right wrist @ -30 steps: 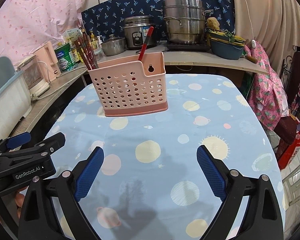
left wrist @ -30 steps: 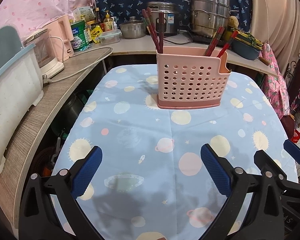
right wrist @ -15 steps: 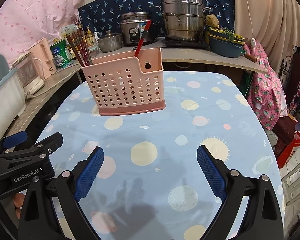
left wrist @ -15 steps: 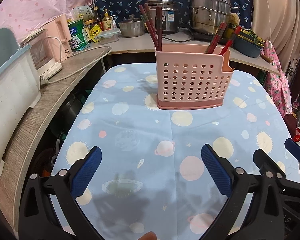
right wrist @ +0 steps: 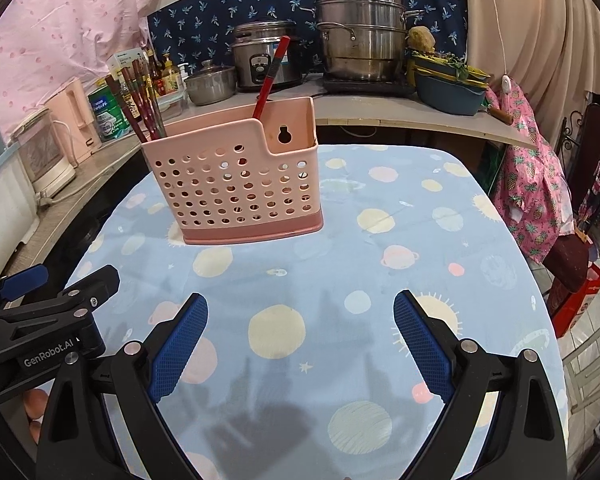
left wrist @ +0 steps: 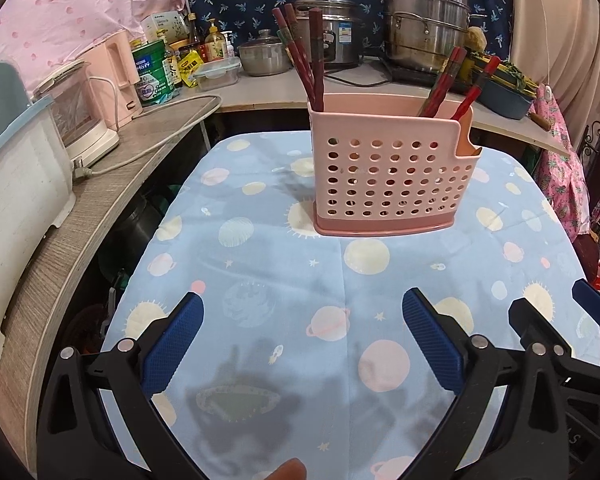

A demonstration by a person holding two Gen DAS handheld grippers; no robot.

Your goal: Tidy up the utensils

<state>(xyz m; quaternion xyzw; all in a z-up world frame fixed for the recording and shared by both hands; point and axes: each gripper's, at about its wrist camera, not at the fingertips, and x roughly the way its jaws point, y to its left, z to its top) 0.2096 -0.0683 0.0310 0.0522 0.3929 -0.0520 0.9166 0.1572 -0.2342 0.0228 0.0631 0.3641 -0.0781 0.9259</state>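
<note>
A pink perforated utensil holder [left wrist: 388, 168] [right wrist: 236, 184] stands upright on the blue planet-print tablecloth [left wrist: 284, 280] [right wrist: 340, 240]. Dark red chopsticks [left wrist: 304, 56] [right wrist: 140, 100] stick up from its left end, and more red ones [left wrist: 452, 80] [right wrist: 270, 76] lean out of its right end. My left gripper [left wrist: 302, 340] hovers open over the cloth, well short of the holder, with nothing between its blue pads. My right gripper [right wrist: 300, 344] is open and empty too, beside the left one. Each gripper shows at the edge of the other's view.
A curved wooden counter [left wrist: 100, 208] runs along the left with a white appliance [left wrist: 84, 116], a cable and a pale tub [left wrist: 16, 184]. At the back stand a rice cooker [right wrist: 264, 60], steel pots [right wrist: 360, 32], tins and bottles. Pink cloth [right wrist: 536, 184] hangs past the table's right edge.
Both grippers have edged nearer the holder, which looks slightly larger. A fingertip now shows at the bottom edge of the left wrist view. Both stay open.
</note>
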